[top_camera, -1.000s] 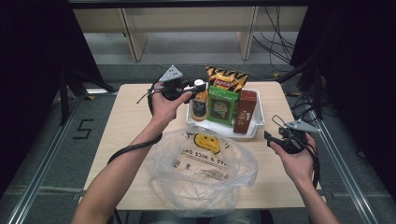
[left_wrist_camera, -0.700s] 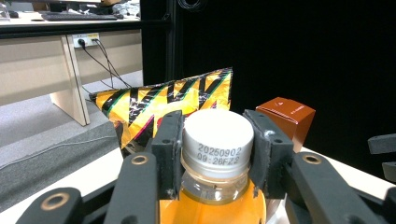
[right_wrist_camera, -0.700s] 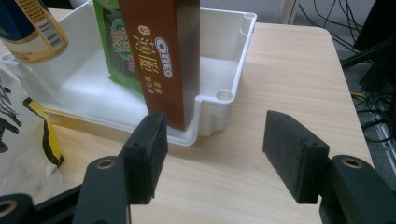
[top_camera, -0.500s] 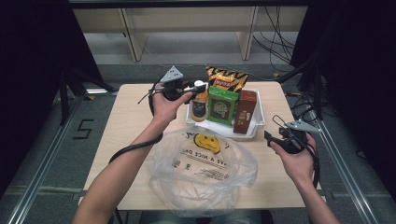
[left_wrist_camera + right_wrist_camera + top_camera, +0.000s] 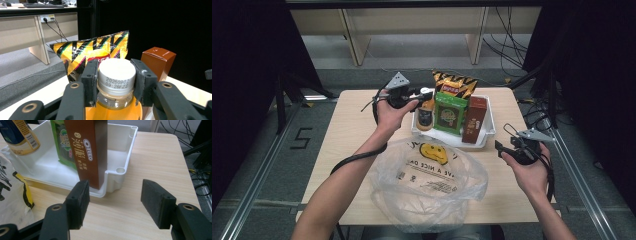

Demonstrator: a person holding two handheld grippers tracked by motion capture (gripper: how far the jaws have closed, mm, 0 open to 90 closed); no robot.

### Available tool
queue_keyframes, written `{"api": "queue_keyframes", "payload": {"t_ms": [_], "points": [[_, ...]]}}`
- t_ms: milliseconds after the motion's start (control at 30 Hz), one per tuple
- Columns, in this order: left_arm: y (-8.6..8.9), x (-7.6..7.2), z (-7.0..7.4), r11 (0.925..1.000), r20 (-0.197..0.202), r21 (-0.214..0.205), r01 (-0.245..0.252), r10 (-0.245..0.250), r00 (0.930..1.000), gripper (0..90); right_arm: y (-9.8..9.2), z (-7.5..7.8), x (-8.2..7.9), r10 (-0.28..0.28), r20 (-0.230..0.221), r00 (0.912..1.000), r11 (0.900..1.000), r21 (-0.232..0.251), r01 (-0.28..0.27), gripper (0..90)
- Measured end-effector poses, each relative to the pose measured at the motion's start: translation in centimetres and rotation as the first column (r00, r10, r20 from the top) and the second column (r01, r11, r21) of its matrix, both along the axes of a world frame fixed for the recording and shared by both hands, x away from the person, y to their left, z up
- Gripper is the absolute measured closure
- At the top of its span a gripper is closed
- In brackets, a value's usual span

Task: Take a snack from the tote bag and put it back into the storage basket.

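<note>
The plastic bag (image 5: 428,186) is spread open on the table (image 5: 352,130), nearest the person. Just past it, the right gripper (image 5: 113,202) is held wide open with nothing inside, beside the white tray (image 5: 120,173). In the tray, the orange drink bottle (image 5: 115,82) is squeezed at its cap by the left gripper (image 5: 116,81). The bottle should be lifted straight up, so the brown box (image 5: 157,58) and chip bag (image 5: 95,53) behind are not knocked, then lowered into the bag.
</note>
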State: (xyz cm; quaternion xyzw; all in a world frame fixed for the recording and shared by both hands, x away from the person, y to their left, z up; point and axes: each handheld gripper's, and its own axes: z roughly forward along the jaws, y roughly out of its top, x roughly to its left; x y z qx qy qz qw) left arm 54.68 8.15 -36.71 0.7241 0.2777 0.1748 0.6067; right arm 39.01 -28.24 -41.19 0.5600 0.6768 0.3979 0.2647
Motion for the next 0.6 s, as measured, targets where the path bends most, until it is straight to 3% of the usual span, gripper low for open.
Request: {"api": "queue_keyframes", "payload": {"t_ms": [100, 600], "points": [[-0.1, 0.1, -0.2, 1.0000, -0.005, 0.001, -0.001, 0.001, 1.0000, 58.8, 0.1, 0.1, -0.1, -0.006, -0.021, 0.9998, 1.0000, 0.001, 0.006, 40.4], [-0.2, 0.4, -1.2, 0.9998, -0.022, 0.016, -0.011, 0.011, 0.9997, 58.8, 0.1, 0.0, 0.0, 0.002, -0.003, 1.0000, 1.0000, -0.005, -0.002, 40.4]]}}
